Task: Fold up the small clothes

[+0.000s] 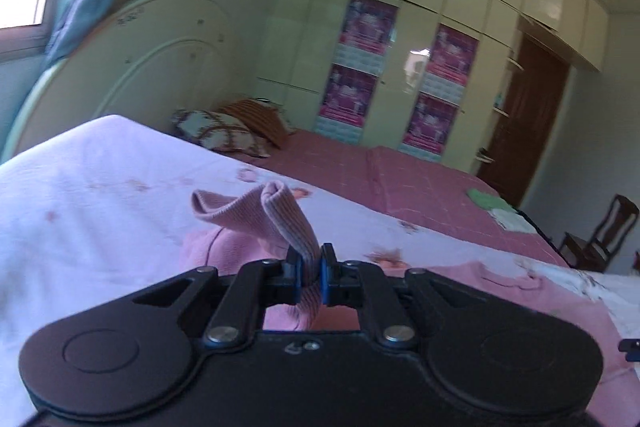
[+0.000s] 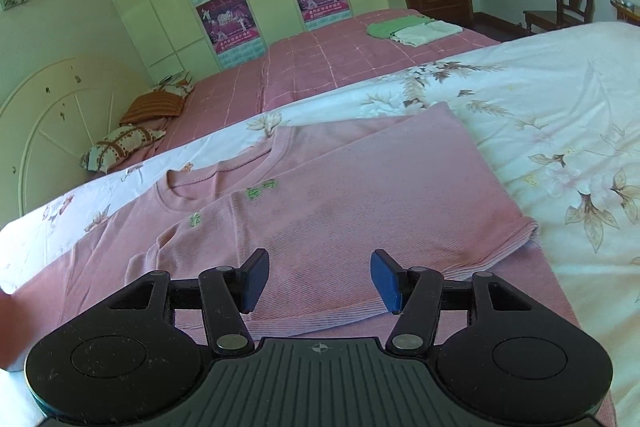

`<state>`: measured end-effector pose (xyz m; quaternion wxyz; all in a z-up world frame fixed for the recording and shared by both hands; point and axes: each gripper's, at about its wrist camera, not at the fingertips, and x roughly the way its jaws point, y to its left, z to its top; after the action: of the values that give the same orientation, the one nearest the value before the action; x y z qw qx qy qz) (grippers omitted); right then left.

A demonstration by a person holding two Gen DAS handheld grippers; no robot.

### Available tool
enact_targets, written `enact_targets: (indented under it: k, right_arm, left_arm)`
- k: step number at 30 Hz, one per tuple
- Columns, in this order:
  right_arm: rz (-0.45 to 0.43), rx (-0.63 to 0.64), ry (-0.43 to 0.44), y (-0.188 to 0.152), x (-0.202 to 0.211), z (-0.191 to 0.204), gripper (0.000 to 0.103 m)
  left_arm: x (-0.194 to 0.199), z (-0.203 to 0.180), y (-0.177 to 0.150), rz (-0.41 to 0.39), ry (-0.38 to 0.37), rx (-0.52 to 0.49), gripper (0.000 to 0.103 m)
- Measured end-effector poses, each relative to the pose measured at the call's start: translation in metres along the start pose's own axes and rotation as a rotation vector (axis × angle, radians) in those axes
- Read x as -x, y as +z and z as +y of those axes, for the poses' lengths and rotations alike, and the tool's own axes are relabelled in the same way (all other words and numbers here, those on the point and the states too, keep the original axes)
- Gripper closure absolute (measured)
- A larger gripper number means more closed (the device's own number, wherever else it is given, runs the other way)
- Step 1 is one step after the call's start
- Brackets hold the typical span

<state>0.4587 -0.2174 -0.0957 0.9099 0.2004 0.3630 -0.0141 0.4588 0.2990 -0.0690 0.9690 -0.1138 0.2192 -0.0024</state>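
Left-wrist view: my left gripper is clamped on a ribbed pink strip, a cuff or sleeve end of the pink shirt; the blue pads are pressed together on the cloth. The strip rises from the jaws, loops over and drops back to the bunched body of the garment just ahead and to the left. The camera is tilted and the picture slightly smeared, so I cannot tell how much of the sleeve is clear of the floral sheet.

Right-wrist view: my right gripper hangs with its jaws apart and nothing between them, just above the near part of the pink shirt. The garment lies flat on the floral sheet, collar to the upper left, hem toward the right, so its long axis runs across the frame from left to right. One side seems already turned over the body, its edge running diagonally from collar to far corner.

The relation that governs the coming move, as I judge it: the held sleeve must travel across the shirt's short axis toward the body, and the left hand alone has the cloth; the right is nearer the lower body and free to pin it.

No containers are present. A green and a white folded garment lie well apart on the far pink bedspread.
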Motion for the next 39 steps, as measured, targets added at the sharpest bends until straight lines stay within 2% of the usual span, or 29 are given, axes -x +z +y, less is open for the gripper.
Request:
enact_targets:
  k: [5,8,13,16,17,19,20,21,23,27,29,33,36,39]
  right_arm:
    - [-0.010,-0.032,0.032,0.006,0.012,-0.028,0.046]
    - [-0.017,-0.065,0.046,0.009,0.019,-0.048,0.046]
    - [-0.016,-0.113,0.061,0.014,0.026,-0.080,0.046]
    - [-0.014,-0.135,0.071,0.017,0.029,-0.097,0.046]
    - [-0.012,-0.147,0.077,0.017,0.029,-0.102,0.046]
    - [-0.002,-0.175,0.114,0.018,0.029,-0.110,0.046]
    - [0.002,-0.187,0.131,0.018,0.029,-0.112,0.046]
    - [0.006,-0.191,0.142,0.019,0.028,-0.112,0.046]
    - [0.012,-0.191,0.172,0.021,0.024,-0.107,0.046]
    - [0.049,-0.194,0.241,0.017,0.005,-0.086,0.046]
    - [0.074,-0.190,0.273,0.013,-0.004,-0.071,0.046]
    - [0.123,-0.171,0.313,0.004,-0.030,-0.043,0.046]
    - [0.154,-0.153,0.306,0.000,-0.045,-0.026,0.046]
    - [0.165,-0.123,0.305,0.004,-0.054,-0.012,0.046]
  left_arm:
    - [-0.037,-0.114,-0.030,0.114,-0.119,-0.135,0.095]
    - [-0.051,-0.173,-0.052,0.153,-0.184,-0.207,0.095]
    - [-0.071,-0.249,-0.089,0.204,-0.265,-0.306,0.095]
    - [-0.088,-0.279,-0.111,0.260,-0.301,-0.337,0.097]
    - [-0.094,-0.289,-0.118,0.290,-0.315,-0.356,0.095]
    - [-0.101,-0.304,-0.135,0.346,-0.330,-0.399,0.076]
    - [-0.095,-0.307,-0.139,0.337,-0.331,-0.421,0.064]
    - [-0.086,-0.305,-0.141,0.306,-0.328,-0.434,0.047]
    - [-0.068,-0.295,-0.137,0.238,-0.298,-0.440,0.030]
    - [-0.030,-0.235,-0.116,0.174,-0.157,-0.405,0.033]
    - [-0.017,-0.195,-0.106,0.176,-0.067,-0.379,0.039]
    - [-0.001,-0.127,-0.100,0.195,0.081,-0.358,0.039]
    - [-0.001,-0.093,-0.102,0.237,0.122,-0.329,0.045]
    - [-0.012,-0.078,-0.102,0.281,0.104,-0.305,0.055]
